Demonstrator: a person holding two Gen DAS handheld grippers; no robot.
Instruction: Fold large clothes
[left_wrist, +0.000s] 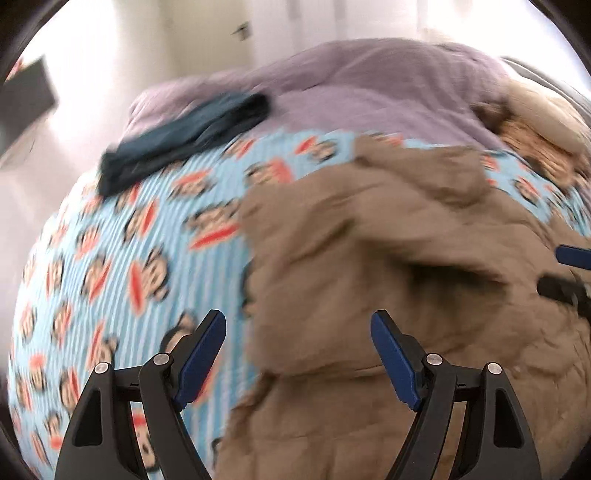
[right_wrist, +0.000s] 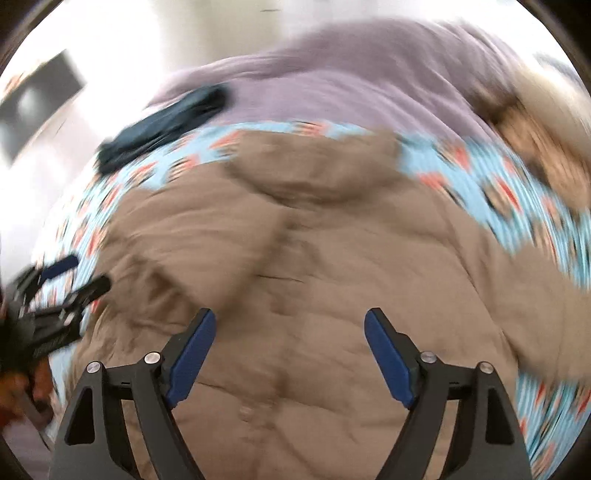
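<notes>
A tan quilted jacket (left_wrist: 388, 277) lies spread and rumpled on a bed with a light-blue monkey-print sheet (left_wrist: 129, 240). In the right wrist view the jacket (right_wrist: 314, 277) fills the middle, one sleeve folded across its left side. My left gripper (left_wrist: 298, 321) is open and empty above the jacket's left edge. My right gripper (right_wrist: 290, 319) is open and empty above the jacket's middle. The left gripper also shows at the left edge of the right wrist view (right_wrist: 74, 273). The right gripper's fingers (left_wrist: 569, 273) show at the right edge of the left wrist view. Both views are motion-blurred.
A dark teal garment (left_wrist: 184, 136) lies at the far left of the bed (right_wrist: 162, 125). A lilac blanket (left_wrist: 369, 85) covers the far part. A brown and cream plush thing (left_wrist: 535, 129) lies at the far right. The floor and a dark object (left_wrist: 26, 99) are to the left.
</notes>
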